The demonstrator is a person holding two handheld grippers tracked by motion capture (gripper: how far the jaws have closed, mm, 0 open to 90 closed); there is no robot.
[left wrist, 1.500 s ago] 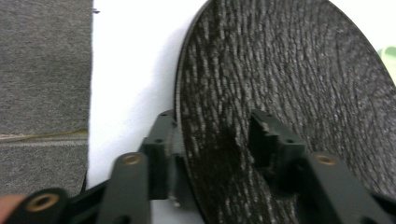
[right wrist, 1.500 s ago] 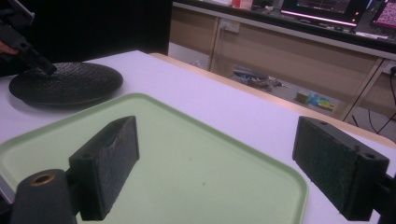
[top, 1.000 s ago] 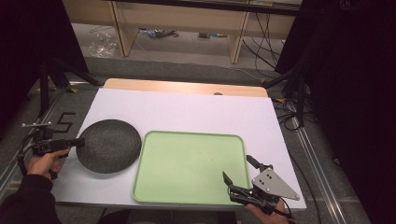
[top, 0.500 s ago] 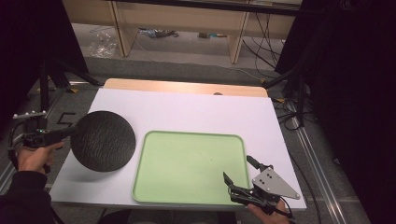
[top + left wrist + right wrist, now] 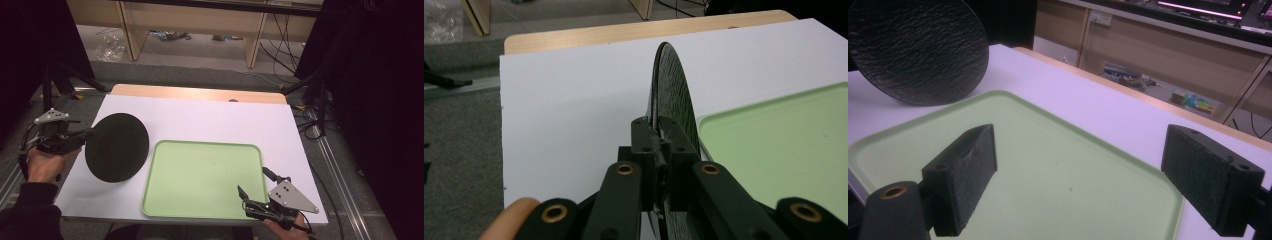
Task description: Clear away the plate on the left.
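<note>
Left tool clamps the black plate (held on edge); right tool gapes over the green tray

The pan stands on edge above the left part of the desk, its rim clamped between the fingers of the left gripper, with its disc reaching away from them toward the desk's middle (its underside faces the high view). Just to the right of those fingers and the pan lies the tray, flat on the desk's near half. The right gripper sits over the tray's near right corner with its fingers spread wide apart, the tray stretching ahead of and between them and the pan well beyond, at the far left of the right gripper view.
</note>
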